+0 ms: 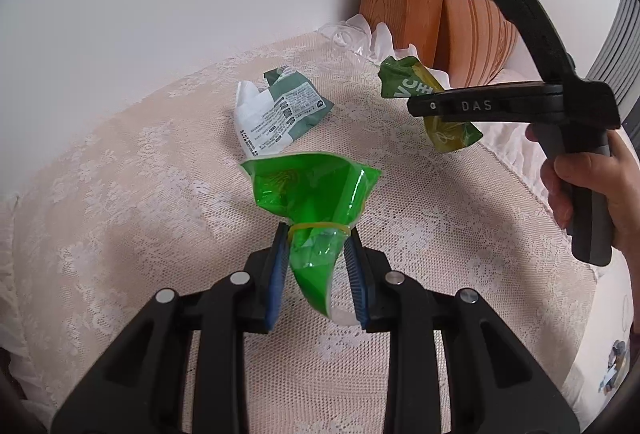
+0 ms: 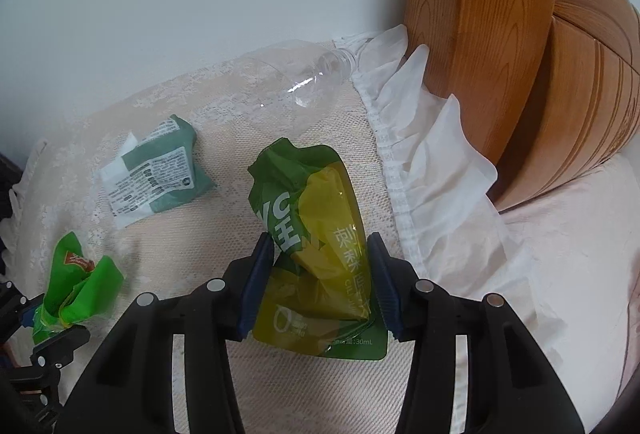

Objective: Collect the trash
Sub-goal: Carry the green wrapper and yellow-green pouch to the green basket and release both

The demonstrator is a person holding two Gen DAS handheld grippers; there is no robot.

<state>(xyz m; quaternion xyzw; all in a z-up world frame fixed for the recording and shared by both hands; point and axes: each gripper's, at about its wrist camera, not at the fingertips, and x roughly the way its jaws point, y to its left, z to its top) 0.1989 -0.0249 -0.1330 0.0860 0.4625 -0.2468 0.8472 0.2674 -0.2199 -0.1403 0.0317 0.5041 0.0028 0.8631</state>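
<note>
I have both pieces in hand: my left claw (image 1: pixel 316 234) pinches the bright green wrapper (image 1: pixel 310 190) at its rubber-banded neck, and my right claw (image 2: pixel 320 246) pinches the yellow-green pouch (image 2: pixel 320 246), both over the lace-covered surface (image 1: pixel 140 194). I judge the pickup step done; next I must carry them to a bin, which neither view shows. Only the right wrist view clearly shows the clear bottle (image 2: pixel 292 82) at the surface's far edge by the wooden headboard (image 2: pixel 480 34), with the dark green packet (image 2: pixel 160 166) left nearby.
</note>
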